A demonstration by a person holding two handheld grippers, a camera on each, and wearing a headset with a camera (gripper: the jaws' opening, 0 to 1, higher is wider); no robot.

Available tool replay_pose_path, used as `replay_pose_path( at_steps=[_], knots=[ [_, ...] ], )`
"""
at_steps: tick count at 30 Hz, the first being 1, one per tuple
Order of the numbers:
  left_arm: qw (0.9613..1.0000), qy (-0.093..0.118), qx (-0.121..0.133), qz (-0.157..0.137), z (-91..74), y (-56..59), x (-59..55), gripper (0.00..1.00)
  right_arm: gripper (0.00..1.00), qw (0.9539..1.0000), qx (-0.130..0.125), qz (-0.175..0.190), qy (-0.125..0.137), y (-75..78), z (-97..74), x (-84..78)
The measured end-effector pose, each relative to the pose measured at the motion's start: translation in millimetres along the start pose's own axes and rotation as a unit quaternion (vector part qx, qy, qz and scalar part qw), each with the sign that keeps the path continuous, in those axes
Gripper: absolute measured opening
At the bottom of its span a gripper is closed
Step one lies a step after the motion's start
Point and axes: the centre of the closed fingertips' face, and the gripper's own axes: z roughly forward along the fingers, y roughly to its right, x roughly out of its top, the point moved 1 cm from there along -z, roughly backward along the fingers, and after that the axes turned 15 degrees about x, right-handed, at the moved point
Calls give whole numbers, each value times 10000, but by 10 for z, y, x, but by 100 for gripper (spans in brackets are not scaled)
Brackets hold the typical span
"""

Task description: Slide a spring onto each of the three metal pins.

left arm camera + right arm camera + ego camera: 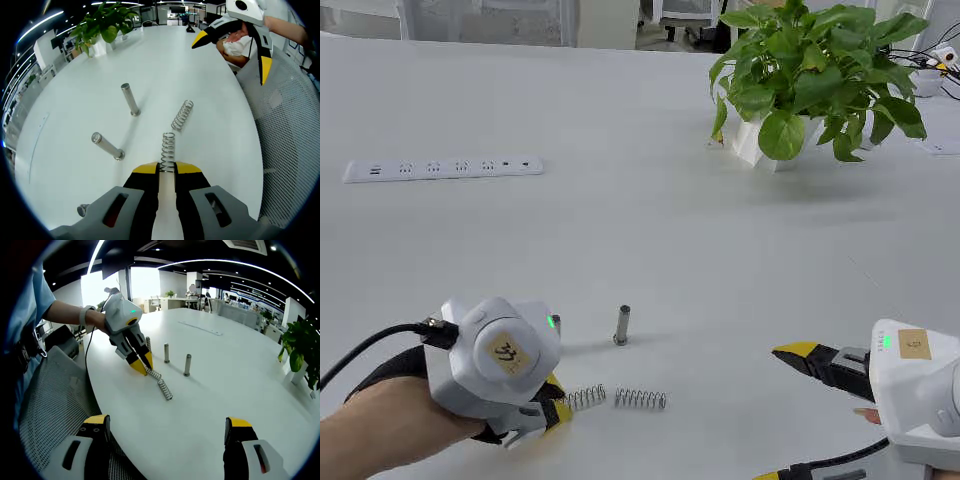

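My left gripper is shut on the near end of a spring that lies on the white table. A second spring lies loose just beyond it. Three metal pins stand upright on the table: one further off, one to the left, one close beside the gripper body. In the head view the left gripper sits at the lower left with the held spring, the loose spring and a pin near it. My right gripper is open and holds nothing, well away from the pins.
A potted green plant stands at the far right of the table. A white power strip lies at the far left. A person's hand holds the left gripper. The right gripper hovers at the table's lower right.
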Motion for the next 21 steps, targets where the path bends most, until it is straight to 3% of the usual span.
replay_pose_path(
  at_steps=[8, 21],
  knots=[
    [10000, -10, 57, -19, -5, 5, -3, 7, 94, 10000, 37, 5, 7, -24, 19, 0],
    [9981, 426, 216, -395, -53, 35, -45, 6, 94, 9999, 131, 5, 43, -41, 74, 42]
  ],
)
